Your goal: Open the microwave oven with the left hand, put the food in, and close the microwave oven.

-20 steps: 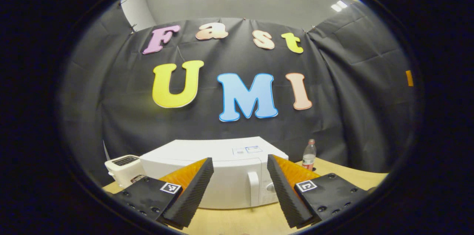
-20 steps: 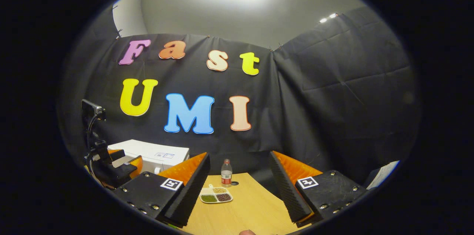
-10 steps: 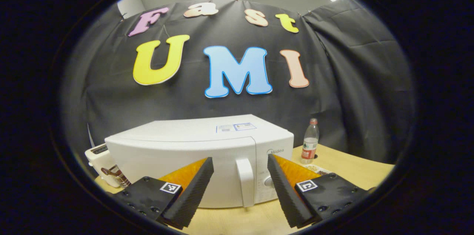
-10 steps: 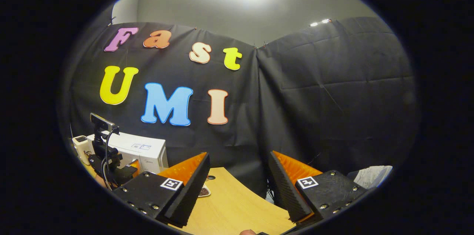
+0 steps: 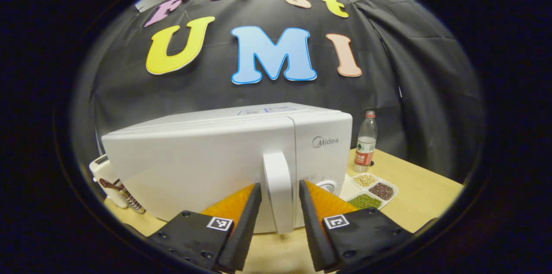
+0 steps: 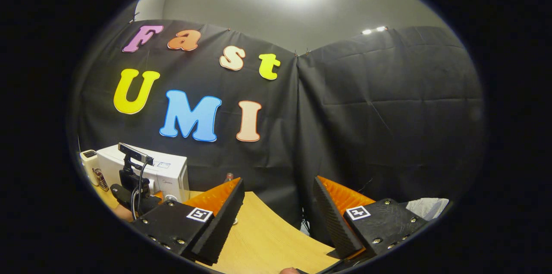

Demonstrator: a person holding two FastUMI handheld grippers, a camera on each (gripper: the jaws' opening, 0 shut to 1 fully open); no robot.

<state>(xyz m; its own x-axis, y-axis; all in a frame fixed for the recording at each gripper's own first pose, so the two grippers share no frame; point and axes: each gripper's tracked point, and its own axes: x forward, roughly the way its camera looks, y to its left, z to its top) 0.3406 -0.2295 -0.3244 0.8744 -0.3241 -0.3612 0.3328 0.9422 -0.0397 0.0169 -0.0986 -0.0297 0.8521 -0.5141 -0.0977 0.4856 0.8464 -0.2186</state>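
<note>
The white microwave (image 5: 207,157) stands close ahead in the left gripper view, its door closed. Its upright white door handle (image 5: 278,192) sits between the fingers of my left gripper (image 5: 279,184), which is open but narrowed, with a thin gap on each side. The food, a white sectioned dish of beans (image 5: 368,188), lies on the table right of the microwave. My right gripper (image 6: 278,181) is open and holds nothing above the wooden table (image 6: 267,239). In the right gripper view the microwave (image 6: 166,172) is far left, with the left gripper (image 6: 133,190) in front of it.
A clear plastic bottle (image 5: 365,142) stands behind the dish. A white toaster (image 5: 108,174) sits left of the microwave. The table's curved edge (image 6: 297,233) runs under the right gripper, and something pale (image 6: 427,206) lies beyond it at far right.
My left gripper moved in close to the microwave and its fingers narrowed around the door handle. The right gripper's view swung right, so the dish and bottle slid behind its left finger.
</note>
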